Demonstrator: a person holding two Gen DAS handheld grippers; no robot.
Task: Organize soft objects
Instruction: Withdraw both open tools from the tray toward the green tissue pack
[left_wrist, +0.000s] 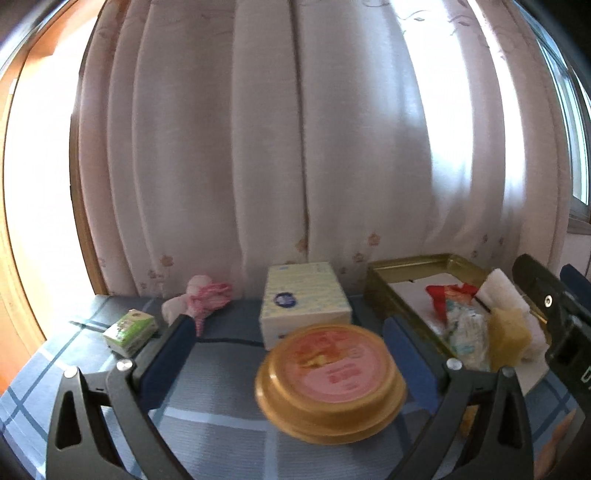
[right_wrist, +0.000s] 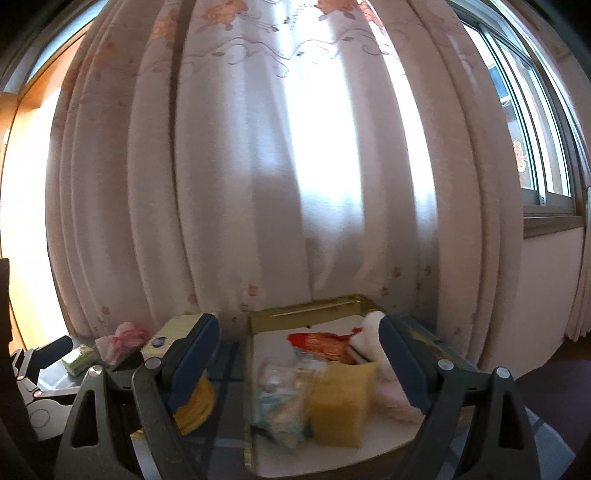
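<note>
Backdrop is a pale pleated curtain (right_wrist: 280, 177) with a faint floral print, strongly backlit by daylight. Sliding window (right_wrist: 532, 147) exposed at right with a sill below it. Wood trim (left_wrist: 11, 258) at far left. Surface is a blue checked tablecloth (left_wrist: 207, 413).

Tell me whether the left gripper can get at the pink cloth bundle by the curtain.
Probably yes: the left gripper is open, and the pink cloth bundle lies uncovered just beyond its left finger. The round gold tin sits between the jaws.
</note>
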